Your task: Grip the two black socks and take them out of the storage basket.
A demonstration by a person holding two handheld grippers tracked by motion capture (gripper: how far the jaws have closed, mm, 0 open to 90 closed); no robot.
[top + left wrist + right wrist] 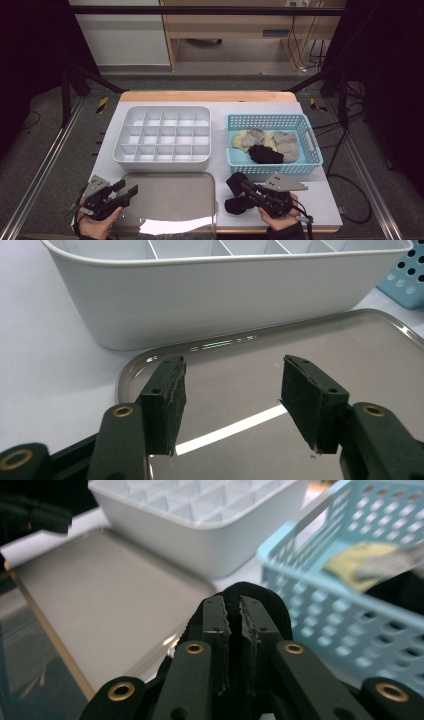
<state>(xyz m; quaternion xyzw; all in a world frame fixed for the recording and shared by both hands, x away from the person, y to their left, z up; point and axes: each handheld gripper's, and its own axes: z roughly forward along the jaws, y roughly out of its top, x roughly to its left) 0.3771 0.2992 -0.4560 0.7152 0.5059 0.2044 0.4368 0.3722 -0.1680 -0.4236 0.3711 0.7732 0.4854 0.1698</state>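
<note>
Left gripper [129, 192] jaws wide apart, nothing between, over the steel tray [170, 200]; right gripper [246, 187] jaws pinched nearly together on a black sock [237, 194] held just in front of the blue basket [272, 170], by the tray's right edge. White tabletop with wooden rim, white divided organizer [162, 134] behind the tray, more socks [272, 142] in the basket; dark grey floor, metal rails, cables, a wooden cabinet beyond. No readable writing; the sock's shape is mostly hidden by the jaws, tray's near edge cut off.
</note>
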